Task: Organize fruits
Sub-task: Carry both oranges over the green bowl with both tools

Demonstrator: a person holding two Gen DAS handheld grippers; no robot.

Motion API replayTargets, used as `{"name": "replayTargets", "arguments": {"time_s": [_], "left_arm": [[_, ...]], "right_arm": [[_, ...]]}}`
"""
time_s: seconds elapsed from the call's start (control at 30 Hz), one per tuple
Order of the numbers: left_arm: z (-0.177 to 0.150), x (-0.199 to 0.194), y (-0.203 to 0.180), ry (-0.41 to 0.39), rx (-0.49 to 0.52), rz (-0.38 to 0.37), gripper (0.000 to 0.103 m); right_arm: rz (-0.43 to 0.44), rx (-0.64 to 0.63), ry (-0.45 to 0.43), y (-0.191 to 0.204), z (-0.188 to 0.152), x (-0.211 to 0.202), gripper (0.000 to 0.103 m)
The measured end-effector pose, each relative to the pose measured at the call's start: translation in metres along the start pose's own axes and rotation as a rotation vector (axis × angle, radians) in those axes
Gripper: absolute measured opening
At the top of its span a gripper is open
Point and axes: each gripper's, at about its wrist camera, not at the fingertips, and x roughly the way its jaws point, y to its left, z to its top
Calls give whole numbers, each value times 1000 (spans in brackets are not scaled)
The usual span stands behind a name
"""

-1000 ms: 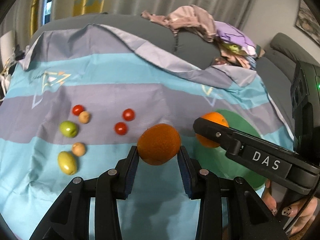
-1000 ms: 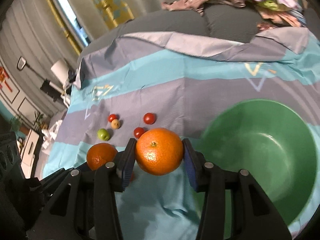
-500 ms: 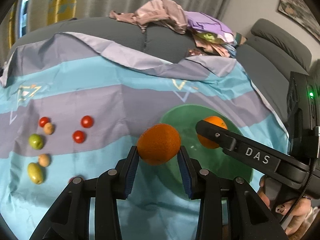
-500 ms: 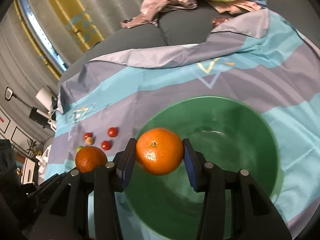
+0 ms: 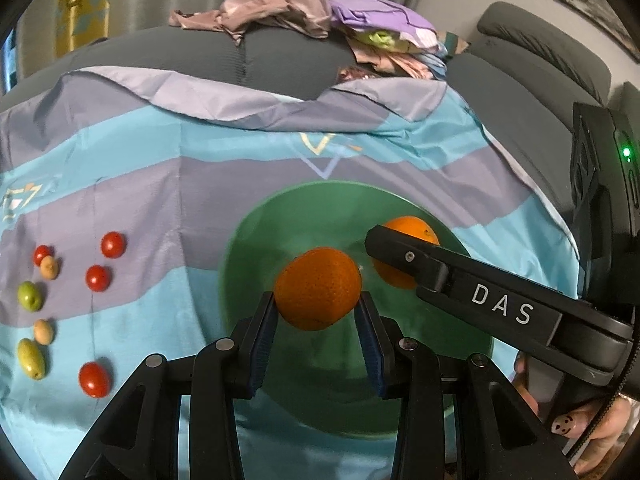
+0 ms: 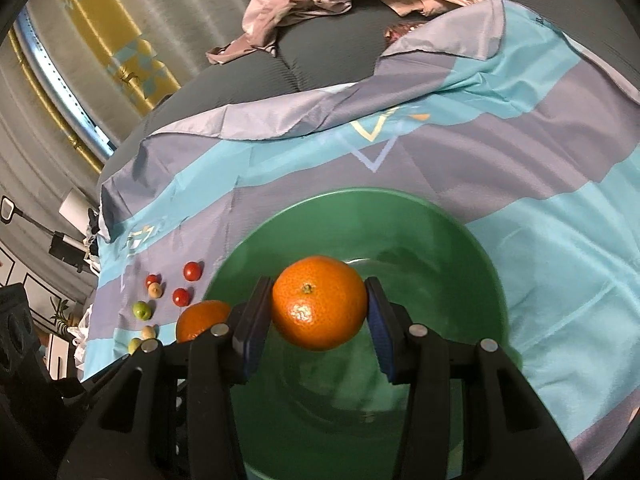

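My left gripper (image 5: 317,312) is shut on an orange (image 5: 318,286) and holds it above the green bowl (image 5: 248,240). My right gripper (image 6: 319,308) is shut on a second orange (image 6: 320,302), also above the green bowl (image 6: 440,232). In the left wrist view the right gripper's orange (image 5: 408,232) shows behind that gripper's black arm. In the right wrist view the left gripper's orange (image 6: 200,318) shows at the bowl's left rim. The bowl holds no fruit.
Small fruits lie on the striped cloth left of the bowl: red tomatoes (image 5: 98,278), green fruits (image 5: 29,295) and small tan ones (image 5: 50,267). A pile of clothes (image 5: 320,12) lies on the grey sofa behind.
Both grippers have carried their oranges to the right, from over the cloth to over the green bowl. The small fruits have not moved.
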Motion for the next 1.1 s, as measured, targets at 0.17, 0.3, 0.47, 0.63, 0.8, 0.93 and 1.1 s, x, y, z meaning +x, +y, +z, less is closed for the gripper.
{"name": "replayTargets", "arguments": {"time_s": [0.17, 0.3, 0.47, 0.63, 0.8, 0.93, 1.1], "left_arm": [[-1, 10, -6, 25, 6, -4, 40], [-3, 16, -7, 44, 4, -3, 40], [-4, 23, -9, 63, 13, 2, 40], [-2, 28, -10, 76, 15, 6, 40], [-4, 33, -8, 88, 10, 24, 40], [-7, 34, -11, 83, 38, 50, 40], [-9, 37, -9, 93, 63, 95, 40]], "right_arm": [[-13, 21, 27, -10, -1, 6, 47], [-26, 25, 35, -13, -1, 9, 47], [-28, 14, 44, -12, -1, 11, 47], [-34, 11, 53, -11, -2, 15, 47], [-36, 2, 60, -8, -3, 18, 47], [-49, -13, 67, -4, -4, 21, 47], [-43, -26, 72, 0, -5, 24, 47]]}}
